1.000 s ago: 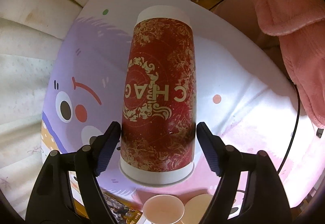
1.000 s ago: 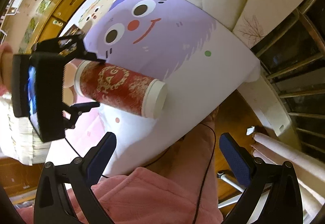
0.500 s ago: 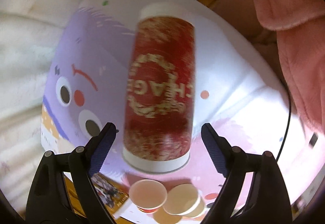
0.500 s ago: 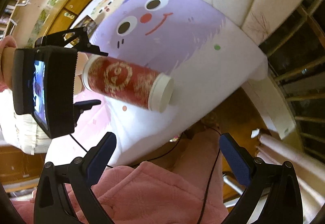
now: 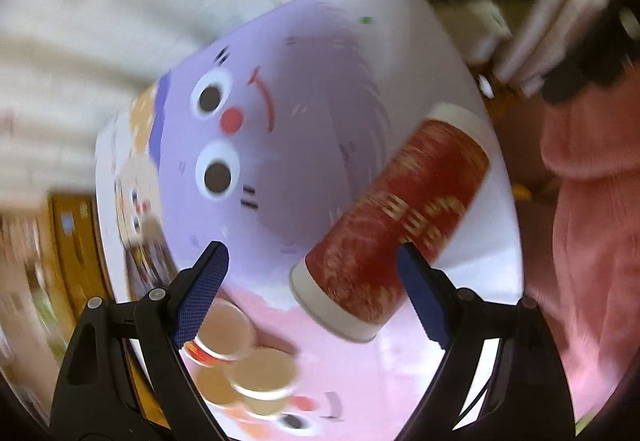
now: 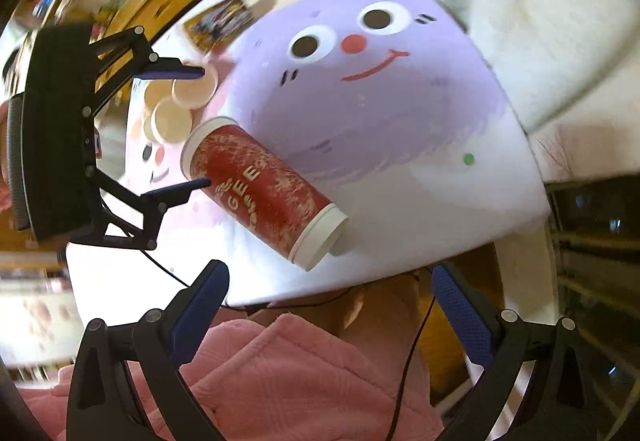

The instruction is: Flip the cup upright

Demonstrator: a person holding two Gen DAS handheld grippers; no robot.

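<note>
A tall red cup (image 5: 396, 225) with gold print and white rims lies on its side on the cartoon-face table (image 5: 304, 145). It also shows in the right wrist view (image 6: 264, 193). My left gripper (image 5: 312, 281) is open; the cup's near end lies between its spread fingers, close to the right finger, with no grip on it. The left gripper shows from the side in the right wrist view (image 6: 196, 127). My right gripper (image 6: 330, 305) is open and empty, hovering off the table's near edge above a pink robe.
Several small paper cups (image 5: 240, 353) stand on the table near my left gripper, also seen in the right wrist view (image 6: 180, 105). A pink robe (image 6: 280, 373) and a black cable (image 6: 408, 353) lie below the table's edge. White bedding (image 6: 520, 1) borders the table.
My left gripper has opened and let go of the cup, then swung left. The cup now lies diagonally on the table. My right gripper has shifted slightly.
</note>
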